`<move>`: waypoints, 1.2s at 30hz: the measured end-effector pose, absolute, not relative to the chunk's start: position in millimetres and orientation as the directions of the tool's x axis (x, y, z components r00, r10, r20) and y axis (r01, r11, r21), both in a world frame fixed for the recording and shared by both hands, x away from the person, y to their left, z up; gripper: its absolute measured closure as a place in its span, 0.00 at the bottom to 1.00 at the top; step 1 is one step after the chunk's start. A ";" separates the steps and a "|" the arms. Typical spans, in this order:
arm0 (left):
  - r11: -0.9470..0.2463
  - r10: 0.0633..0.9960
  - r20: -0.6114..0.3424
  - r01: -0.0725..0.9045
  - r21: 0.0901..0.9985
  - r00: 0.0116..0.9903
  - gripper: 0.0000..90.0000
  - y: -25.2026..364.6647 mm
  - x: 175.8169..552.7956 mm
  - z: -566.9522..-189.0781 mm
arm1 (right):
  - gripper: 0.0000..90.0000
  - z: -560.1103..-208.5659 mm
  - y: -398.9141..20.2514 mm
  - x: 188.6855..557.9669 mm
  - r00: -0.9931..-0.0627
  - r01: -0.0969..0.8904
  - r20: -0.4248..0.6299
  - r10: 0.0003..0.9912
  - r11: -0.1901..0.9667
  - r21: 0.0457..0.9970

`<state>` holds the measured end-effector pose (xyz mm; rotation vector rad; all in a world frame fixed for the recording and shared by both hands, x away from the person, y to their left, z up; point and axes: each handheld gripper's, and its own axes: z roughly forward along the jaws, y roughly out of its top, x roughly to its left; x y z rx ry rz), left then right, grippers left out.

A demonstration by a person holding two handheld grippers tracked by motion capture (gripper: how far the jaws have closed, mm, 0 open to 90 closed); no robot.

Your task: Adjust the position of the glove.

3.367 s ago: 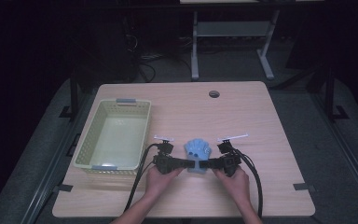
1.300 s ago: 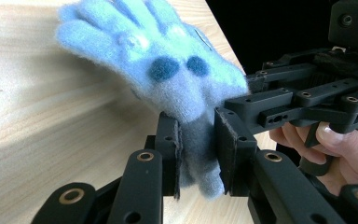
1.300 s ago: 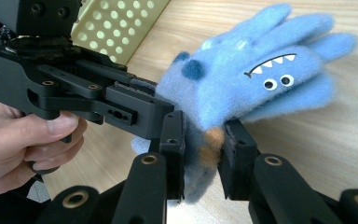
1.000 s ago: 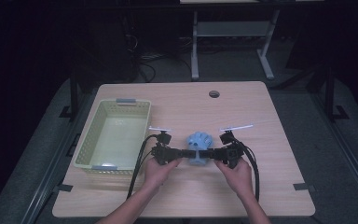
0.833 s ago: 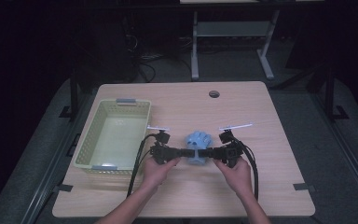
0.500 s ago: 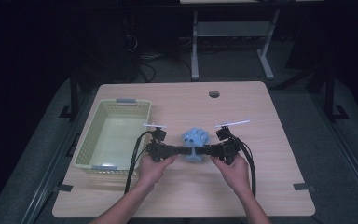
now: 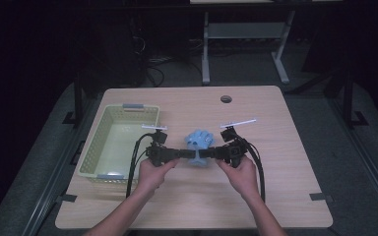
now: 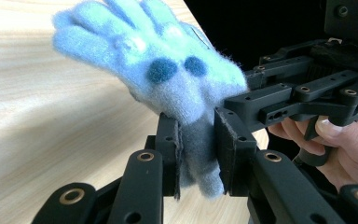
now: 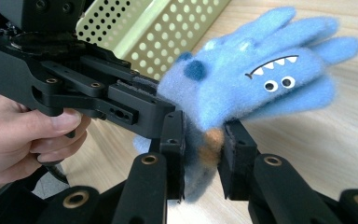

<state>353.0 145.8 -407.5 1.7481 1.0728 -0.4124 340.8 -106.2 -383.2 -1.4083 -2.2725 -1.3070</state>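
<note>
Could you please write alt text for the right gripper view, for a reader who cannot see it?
The right gripper is clamped on the cuff of a fluffy blue glove with a monster face, held above a wooden table. The left gripper, held in a hand, grips the same glove from the left, with a pale green perforated basket behind.

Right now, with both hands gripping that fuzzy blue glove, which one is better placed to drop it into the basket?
Probably the left. Both grippers clamp the blue glove at its cuff, but the left gripper sits right beside the yellow-green basket; the right gripper would have to cross over.
</note>
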 end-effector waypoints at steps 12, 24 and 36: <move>-0.077 0.477 -0.691 0.809 0.583 0.543 0.81 169.1 353.8 -395.2 | 0.83 -372.4 -87.2 347.4 -0.562 0.780 0.551 0.616 0.175 0.601; -0.049 0.486 -0.684 0.798 0.601 0.545 0.81 199.0 354.7 -380.8 | 0.82 -358.4 -59.5 356.1 -0.602 0.754 0.541 0.587 0.195 0.627; -0.026 0.481 -0.690 0.795 0.606 0.541 0.81 217.6 353.6 -376.7 | 0.82 -352.9 -42.3 359.8 -0.629 0.735 0.530 0.568 0.214 0.644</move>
